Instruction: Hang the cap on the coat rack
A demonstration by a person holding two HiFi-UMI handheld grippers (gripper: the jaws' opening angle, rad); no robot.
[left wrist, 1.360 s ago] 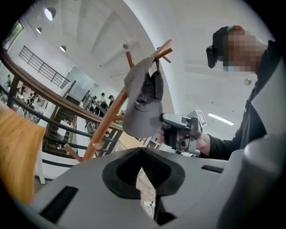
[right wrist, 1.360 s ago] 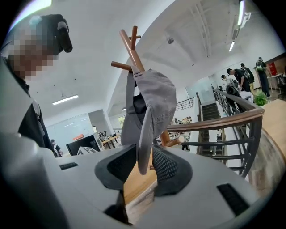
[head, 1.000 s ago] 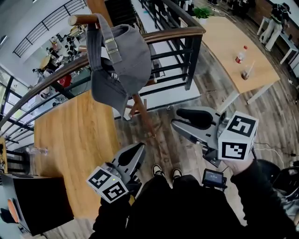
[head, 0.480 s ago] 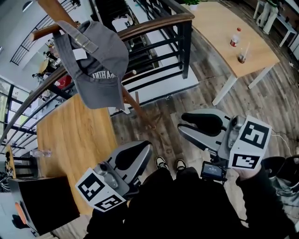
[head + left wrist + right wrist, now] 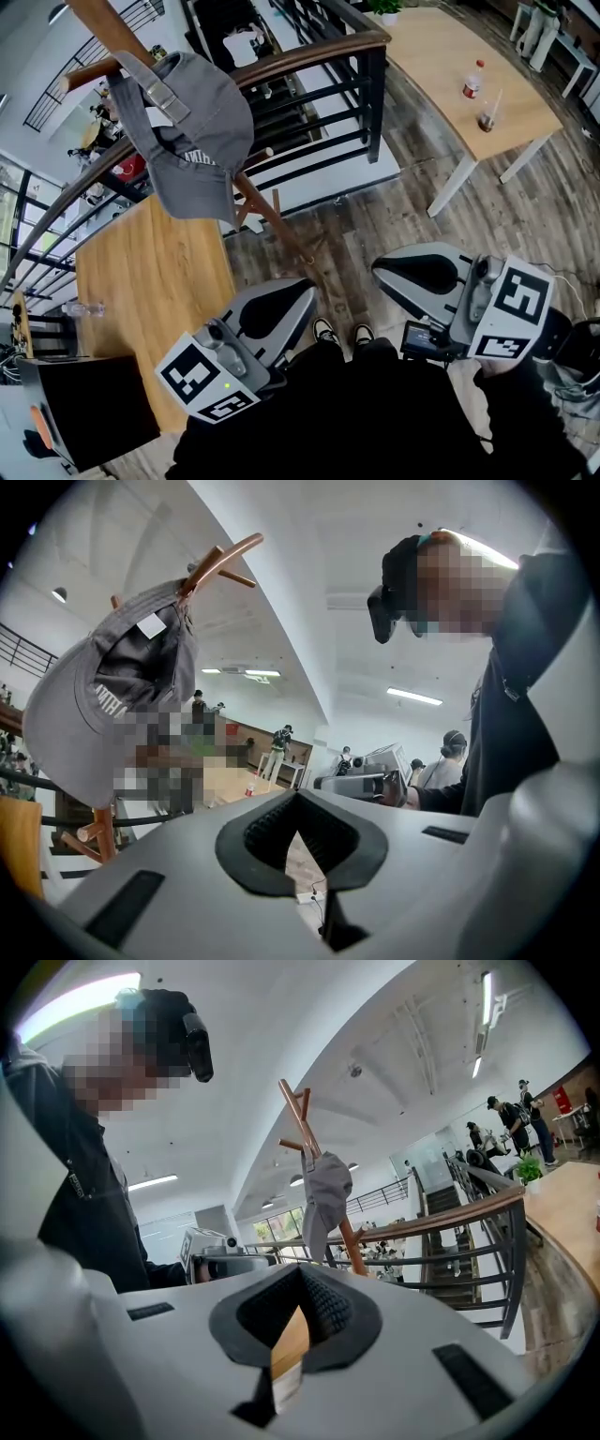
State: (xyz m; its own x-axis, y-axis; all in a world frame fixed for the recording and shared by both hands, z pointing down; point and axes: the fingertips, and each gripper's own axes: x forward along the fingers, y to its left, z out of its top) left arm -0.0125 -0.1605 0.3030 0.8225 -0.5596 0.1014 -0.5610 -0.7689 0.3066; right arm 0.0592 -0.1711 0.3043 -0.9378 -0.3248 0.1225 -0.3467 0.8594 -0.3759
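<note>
The right gripper (image 5: 377, 271) is found with its jaws just closed together, nothing between them. The left gripper (image 5: 307, 291) is likewise closed and empty. Both are held low, well apart from the cap (image 5: 197, 141), which is hung by its strap on a peg of the rack (image 5: 270, 217), beside a railing (image 5: 309, 61).

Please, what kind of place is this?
Probably an open workspace on an upper floor: a railing guards a staircase, wooden tables stand around, and a cap hangs on a coat rack.
</note>
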